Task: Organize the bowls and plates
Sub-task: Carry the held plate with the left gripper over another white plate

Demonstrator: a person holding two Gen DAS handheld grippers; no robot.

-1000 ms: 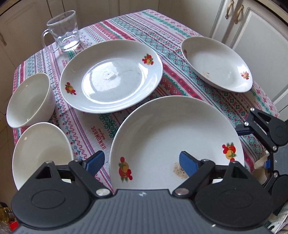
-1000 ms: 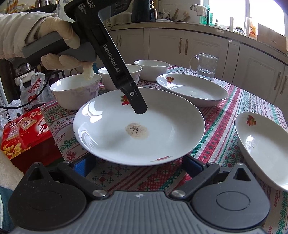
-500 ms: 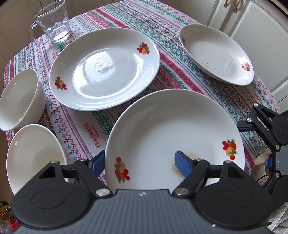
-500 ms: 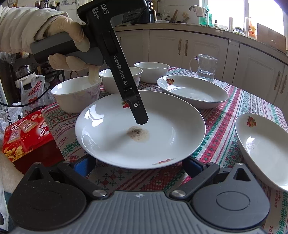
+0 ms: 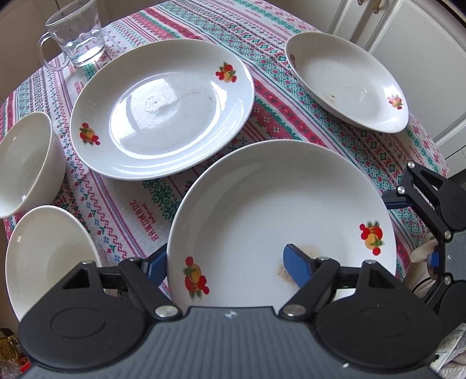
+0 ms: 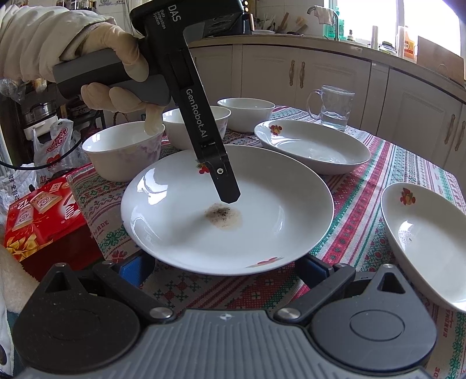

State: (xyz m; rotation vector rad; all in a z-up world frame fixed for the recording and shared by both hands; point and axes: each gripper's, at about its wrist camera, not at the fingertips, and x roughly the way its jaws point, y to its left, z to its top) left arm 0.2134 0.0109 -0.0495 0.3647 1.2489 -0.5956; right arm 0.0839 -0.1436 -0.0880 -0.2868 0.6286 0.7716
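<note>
White plate [image 5: 279,204] rim between left jaws

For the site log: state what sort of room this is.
Most likely a home kitchen: cream cabinets under a counter with a tap by the window, and a dining table under a patterned tablecloth set with used plates and bowls.

Home kitchen: cream cabinets [image 6: 320,73], sink tap [image 6: 316,10], patterned tablecloth [image 5: 276,38] under plates.
</note>
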